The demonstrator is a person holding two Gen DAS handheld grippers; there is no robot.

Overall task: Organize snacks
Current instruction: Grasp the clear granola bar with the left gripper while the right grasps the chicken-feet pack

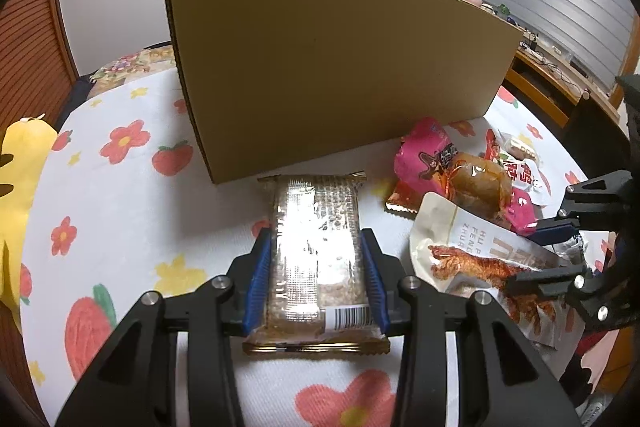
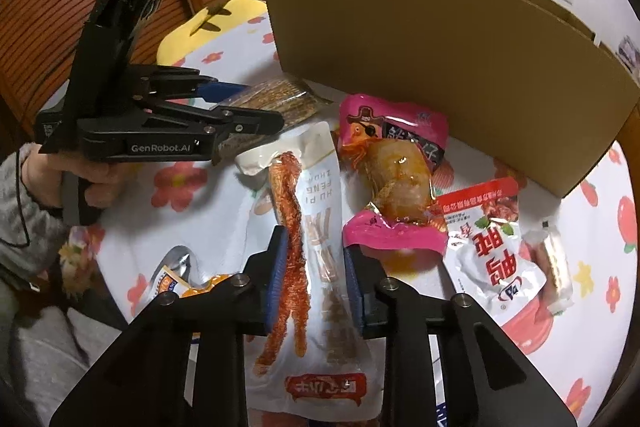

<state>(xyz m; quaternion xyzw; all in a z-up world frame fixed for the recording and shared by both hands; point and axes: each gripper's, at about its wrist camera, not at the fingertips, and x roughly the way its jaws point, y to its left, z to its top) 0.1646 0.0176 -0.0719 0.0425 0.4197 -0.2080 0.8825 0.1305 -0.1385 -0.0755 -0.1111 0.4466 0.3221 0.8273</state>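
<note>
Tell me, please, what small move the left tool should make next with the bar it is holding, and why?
Probably lift it. The left tool is shut on the clear-wrapped snack bar, which lies flat on the floral cloth right before the cardboard box. The box wall stands taller than the bar, so raising it first seems needed to clear the rim.

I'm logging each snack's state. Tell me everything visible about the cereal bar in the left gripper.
The cereal bar is a long, flat, grainy brown slab in clear glossy wrap with crimped gold ends and a barcode label near the camera. It lies lengthwise between the left gripper's blue pads, which press its long edges; its far end reaches the cardboard box.
</note>
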